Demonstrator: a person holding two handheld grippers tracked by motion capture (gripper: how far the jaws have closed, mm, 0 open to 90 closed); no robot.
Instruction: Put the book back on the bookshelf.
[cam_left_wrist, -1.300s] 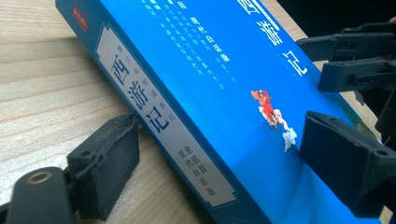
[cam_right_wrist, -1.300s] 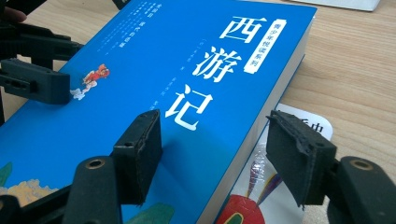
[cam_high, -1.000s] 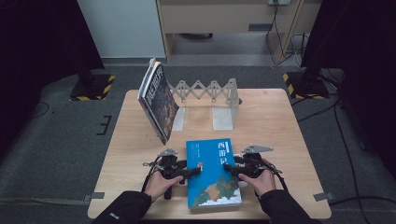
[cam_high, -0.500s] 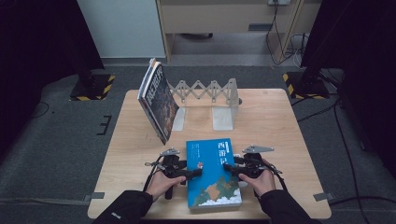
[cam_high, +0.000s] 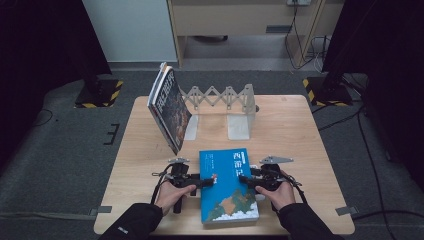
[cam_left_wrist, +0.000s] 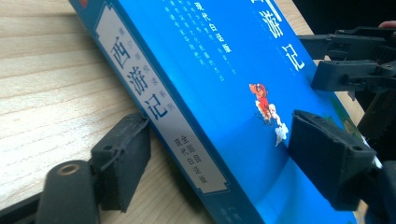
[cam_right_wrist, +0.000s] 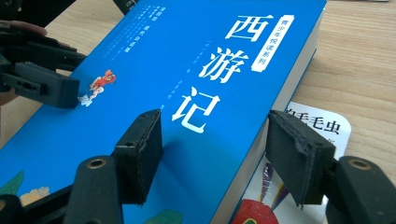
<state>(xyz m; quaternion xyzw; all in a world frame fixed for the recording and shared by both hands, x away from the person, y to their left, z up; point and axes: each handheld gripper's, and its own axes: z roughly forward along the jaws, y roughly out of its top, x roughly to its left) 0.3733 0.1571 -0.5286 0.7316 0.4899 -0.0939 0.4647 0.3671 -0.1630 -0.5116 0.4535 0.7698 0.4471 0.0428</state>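
Blue book (cam_high: 227, 185) flat near front edge of table (cam_high: 300, 130), atop thin booklet (cam_right_wrist: 299, 154).
Left gripper (cam_high: 204, 182) just been closing across spine edge, one jaw above, one beneath; right gripper (cam_high: 245, 178) half-open astride opposite edge, firm contact unclear.

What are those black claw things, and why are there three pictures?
They are grippers, and a person holds one in each hand. One picture looks down from above the wooden table. The other two come from little cameras riding on the grippers. A blue book lies flat on a thin booklet. Another book leans by a folding metal rack. The left gripper and right gripper each straddle one edge of the blue book. The left jaws have just been closing a little, but neither pair seems to pinch it yet.
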